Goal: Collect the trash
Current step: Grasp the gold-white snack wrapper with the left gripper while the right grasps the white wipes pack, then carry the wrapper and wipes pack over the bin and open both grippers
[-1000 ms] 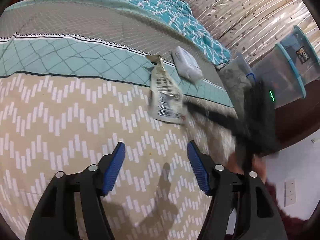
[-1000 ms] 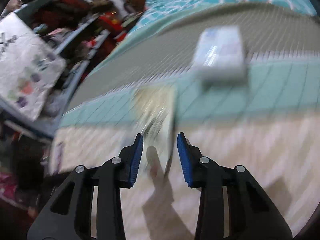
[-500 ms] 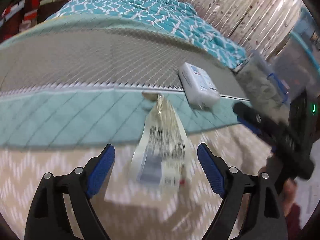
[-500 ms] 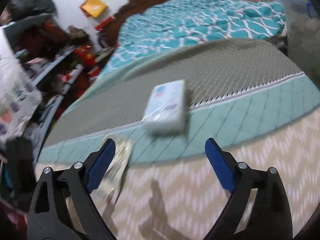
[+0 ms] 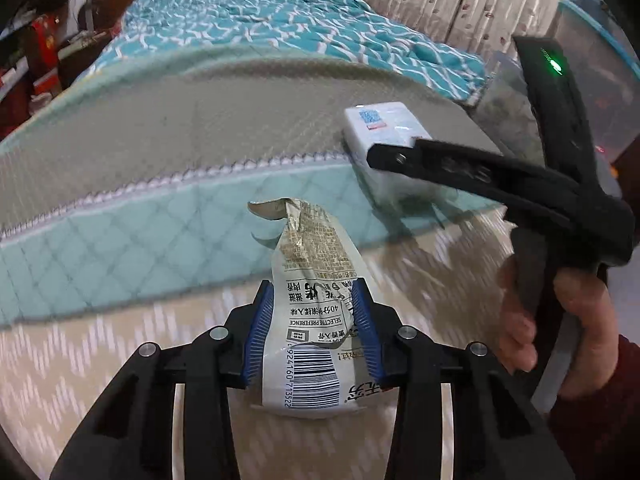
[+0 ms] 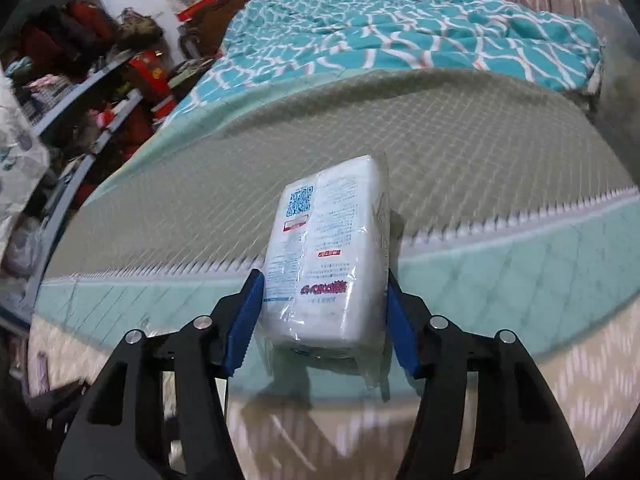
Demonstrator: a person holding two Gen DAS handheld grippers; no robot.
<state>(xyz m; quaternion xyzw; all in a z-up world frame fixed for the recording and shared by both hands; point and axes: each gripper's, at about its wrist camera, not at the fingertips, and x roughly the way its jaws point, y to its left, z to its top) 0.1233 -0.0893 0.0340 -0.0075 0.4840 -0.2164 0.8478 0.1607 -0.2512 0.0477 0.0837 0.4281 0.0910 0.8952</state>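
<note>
A crumpled snack wrapper with a barcode lies on the patterned bed cover. My left gripper is shut on the wrapper, with a blue pad on each side of it. A white tissue pack in clear plastic lies on the teal band of the cover. My right gripper is shut on the tissue pack, its pads pressing both long sides. The tissue pack and the right gripper's black arm also show in the left wrist view at right.
The bed cover has beige zigzag, teal and grey bands. A rumpled teal quilt lies at the far end. Cluttered shelves stand to the left. Clear plastic bins stand at right beside a curtain.
Both grippers moved forward and closed: the left onto the wrapper, the right onto the tissue pack. Half a second ago both were wide open and short of these things.
</note>
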